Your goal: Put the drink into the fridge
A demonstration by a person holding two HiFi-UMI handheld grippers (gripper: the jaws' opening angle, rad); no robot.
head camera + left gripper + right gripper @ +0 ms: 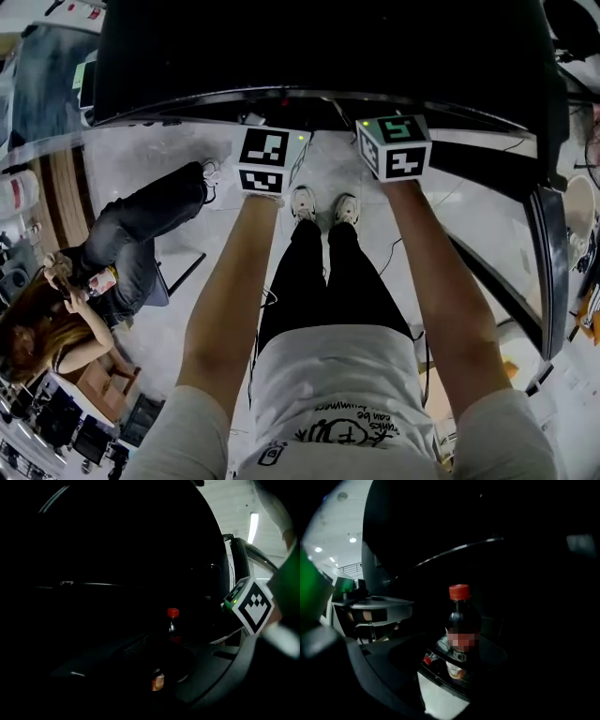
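**Black desk, red cap: the drink stands apart from both grippers**

Black is nearly all there is out ahead. In the head view both bare arms reach forward and down. The left gripper (pixel 267 161) and right gripper (pixel 398 145) sit side by side, marker cubes up, right at the curved rim of the dark desk (pixel 309 56). Below them are the wearer's white shoes (pixel 323 204) on a pale floor (pixel 169 169).

Over to the right gripper view, and there's the drink (pixel 461 620). It's a dark bottle with a red cap, upright, dead ahead on a glossy round black surface, apart from the gripper. A dark curved edge (pixel 370 672) sweeps across the lower left, between camera and bottle. A pale panel (pixel 440 698) shows just beneath. The gripper's own jaws are lost in the gloom, and I cannot tell how wide they stand.

In the left gripper view the drink (pixel 173 620) looks smaller and sits farther in. The right gripper (pixel 253 604), cube showing, is off to its right and nearer the camera. An amber glint (pixel 157 681) sits below the bottle, too dim to name. The jaws are swallowed by the dark here too, so I cannot tell their spread.

Around the edges, a seated person (pixel 122 253) at the head view's left holds a phone (pixel 101 279), well apart from the grippers. A black curved rail (pixel 544 272) runs down the right side, and a ceiling light strip (pixel 253 527) glows above.
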